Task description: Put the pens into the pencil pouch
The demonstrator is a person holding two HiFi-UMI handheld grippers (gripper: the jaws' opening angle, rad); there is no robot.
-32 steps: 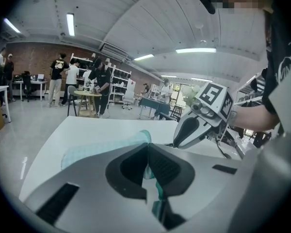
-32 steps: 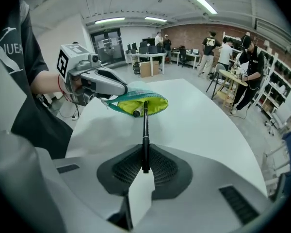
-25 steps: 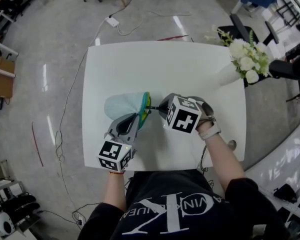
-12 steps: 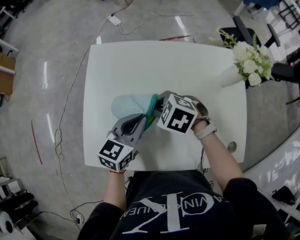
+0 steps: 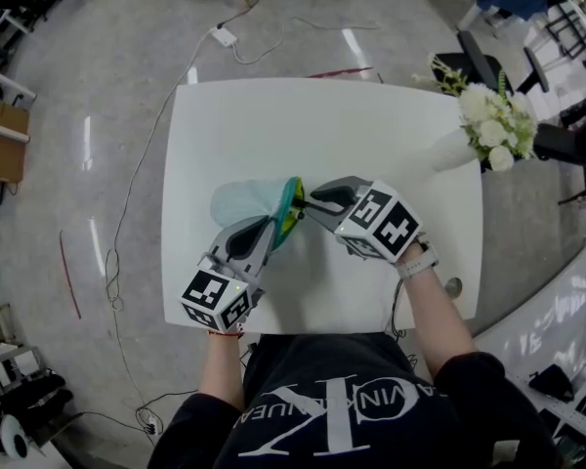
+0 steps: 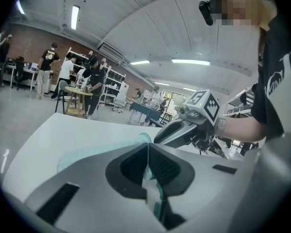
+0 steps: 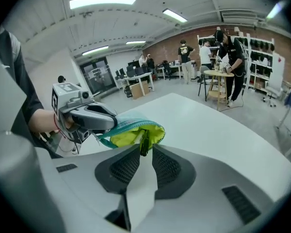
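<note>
A light blue pencil pouch (image 5: 236, 203) with a teal zip edge lies on the white table (image 5: 322, 125), its mouth held up and open. My left gripper (image 5: 276, 226) is shut on the near rim of that mouth; the fabric shows pinched between its jaws (image 6: 147, 152). In the right gripper view the pouch (image 7: 131, 136) shows its yellow-green lining. A dark pen (image 7: 143, 144) stands between the tips of my right gripper (image 7: 144, 148), its far end inside the mouth. The right jaws have just been opening and show a gap beside the pen. My right gripper (image 5: 311, 203) sits right at the opening.
A white vase of white flowers (image 5: 483, 115) stands at the table's far right corner. A cable and a power strip (image 5: 220, 39) lie on the floor beyond the table. Several people stand around workbenches (image 6: 72, 93) far back in the room.
The right gripper pushed left over the pouch mouth, then drew back to the right and rolled, its marker cube now further right. The pouch shifted slightly with it. The left gripper kept its hold.
</note>
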